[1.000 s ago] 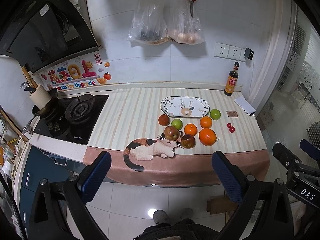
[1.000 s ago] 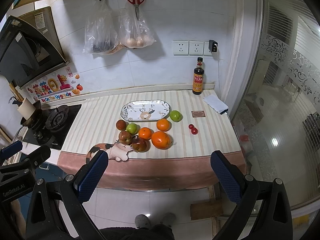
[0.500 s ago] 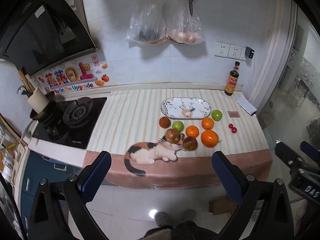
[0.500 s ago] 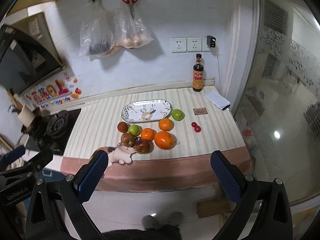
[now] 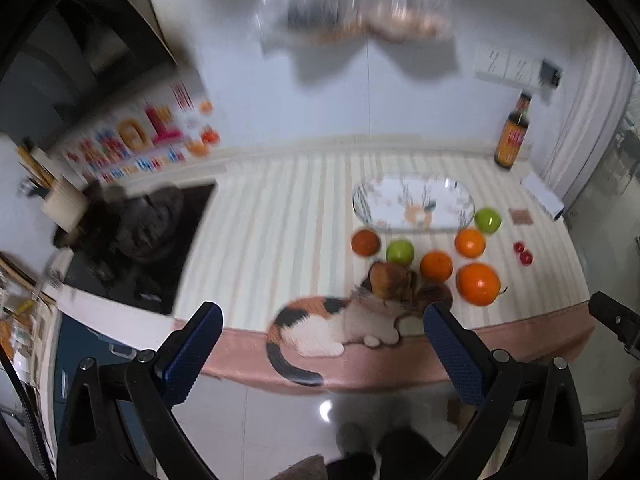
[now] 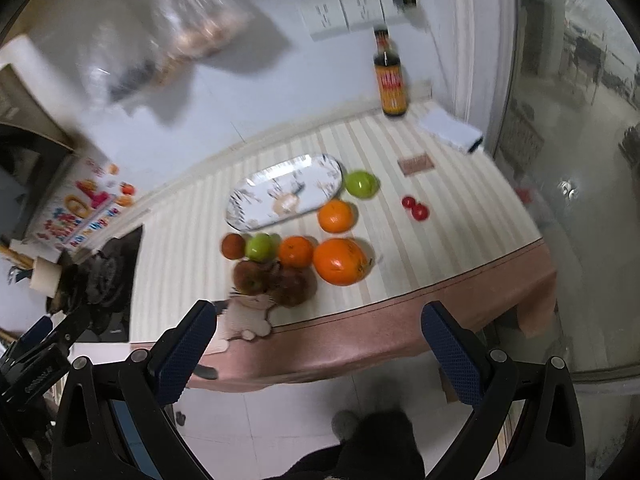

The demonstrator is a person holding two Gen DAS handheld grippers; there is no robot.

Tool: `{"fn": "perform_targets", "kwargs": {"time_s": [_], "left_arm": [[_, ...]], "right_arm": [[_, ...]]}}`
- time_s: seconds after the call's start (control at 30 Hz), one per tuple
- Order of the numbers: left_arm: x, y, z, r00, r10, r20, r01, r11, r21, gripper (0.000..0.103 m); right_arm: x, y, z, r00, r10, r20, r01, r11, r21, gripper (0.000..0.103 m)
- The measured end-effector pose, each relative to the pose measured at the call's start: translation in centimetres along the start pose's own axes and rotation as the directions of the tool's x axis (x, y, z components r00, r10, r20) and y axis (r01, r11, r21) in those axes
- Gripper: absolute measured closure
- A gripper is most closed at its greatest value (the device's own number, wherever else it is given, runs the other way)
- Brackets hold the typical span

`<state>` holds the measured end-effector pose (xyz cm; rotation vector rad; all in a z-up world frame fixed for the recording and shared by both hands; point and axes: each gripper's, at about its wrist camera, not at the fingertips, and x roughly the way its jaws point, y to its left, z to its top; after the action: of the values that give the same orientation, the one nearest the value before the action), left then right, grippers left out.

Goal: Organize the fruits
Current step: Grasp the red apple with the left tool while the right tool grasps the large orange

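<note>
Your left gripper (image 5: pixel 318 346) is spread wide with nothing between the blue pads, hanging off the front edge of the counter; your right gripper (image 6: pixel 320 346) is just as wide and just as empty, also short of the counter edge. Ahead of both, the fruit sits in a loose cluster on the striped mat (image 5: pixel 280 220), just in front of the oval plate (image 5: pixel 414 205), which is bare.

Nearest you are two dark red apples (image 6: pixel 272 278), touching each other beside the printed cat. They are firm and smooth-skinned, so close across the widest part, not near the stem. The large orange (image 6: pixel 340 261) looks the heaviest piece; its pebbled rind should grip well, but take it at the equator and squeeze gently (it may roll once nudged). Behind it lie two smaller oranges, a green apple (image 6: pixel 260 246) pressed against its neighbours, and a brownish round fruit at the left end. A second green apple (image 6: pixel 362 184) sits beside the plate's right end. The two tiny red fruits (image 6: pixel 415 208), well apart to the right, look soft and easily crushed; pinch them lightly.
</note>
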<state>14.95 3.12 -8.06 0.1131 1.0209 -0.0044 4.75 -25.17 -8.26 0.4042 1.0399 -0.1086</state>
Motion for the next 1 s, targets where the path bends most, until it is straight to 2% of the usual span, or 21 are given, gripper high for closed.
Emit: {"fn": "perform_targets", "kwargs": {"time_s": [0.1,0.17,0.27,0.33,0.43,0.5,0.6,0.67,0.77,0.83,0.9,1.0], "left_arm": [[4.8,0.0,1.0,0.994,-0.024,-0.106,0.021,0.999,-0.028,0.000],[8.2,0.0,1.8,0.981,-0.056,-0.185,0.044,0.997,-0.069,0.000],[13.3,-0.4,2.8,0.953,-0.086,-0.291,0.051,0.991,-0.126,0.000],[16.8,-0.8,3.3,0.925,-0.110,-0.364,0.052,0.985,-0.166,0.000],[21.6,-1.6,3.4,0.867,-0.187,-0.461,0.076,0.966,-0.248,0.002],[24.9,-2.2,3.0,0.812,-0.259,-0.523,0.093,0.942,-0.321,0.005],[28.1,-3.1,2.7,0.752,-0.329,-0.571,0.103,0.914,-0.392,0.008],[30.1,-4.0,2.6,0.723,-0.358,-0.591,0.103,0.901,-0.420,0.008],[31.5,-4.6,2.4,0.698,-0.390,-0.601,0.104,0.885,-0.454,0.013],[32.2,-5.1,2.3,0.689,-0.410,-0.597,0.109,0.874,-0.474,0.029],[32.8,-5.7,2.2,0.689,-0.407,-0.600,0.111,0.877,-0.467,0.040],[32.6,-6.1,2.1,0.709,-0.389,-0.589,0.126,0.891,-0.436,0.041]], "right_arm": [[5.5,-1.2,1.9,0.997,0.011,-0.080,-0.010,1.000,0.022,0.000],[9.5,-2.0,3.1,0.989,0.030,-0.143,-0.025,0.999,0.037,0.000],[15.4,-3.0,4.6,0.972,0.043,-0.233,-0.034,0.999,0.040,0.000],[18.9,-3.3,5.3,0.955,0.051,-0.291,-0.043,0.998,0.034,0.000],[23.3,-3.9,6.3,0.929,0.068,-0.364,-0.060,0.998,0.033,0.000],[25.3,-4.0,6.5,0.910,0.082,-0.407,-0.072,0.997,0.041,0.000],[28.2,-4.1,6.9,0.878,0.107,-0.467,-0.091,0.994,0.055,0.000],[29.3,-4.2,6.9,0.862,0.113,-0.495,-0.093,0.994,0.065,0.000],[30.8,-4.3,6.3,0.829,0.133,-0.543,-0.099,0.991,0.091,0.000],[31.8,-4.3,6.1,0.816,0.146,-0.559,-0.105,0.989,0.106,0.000],[32.6,-4.3,5.8,0.808,0.159,-0.568,-0.107,0.987,0.123,0.000],[33.2,-4.2,5.3,0.804,0.163,-0.572,-0.102,0.985,0.137,0.001]]}}
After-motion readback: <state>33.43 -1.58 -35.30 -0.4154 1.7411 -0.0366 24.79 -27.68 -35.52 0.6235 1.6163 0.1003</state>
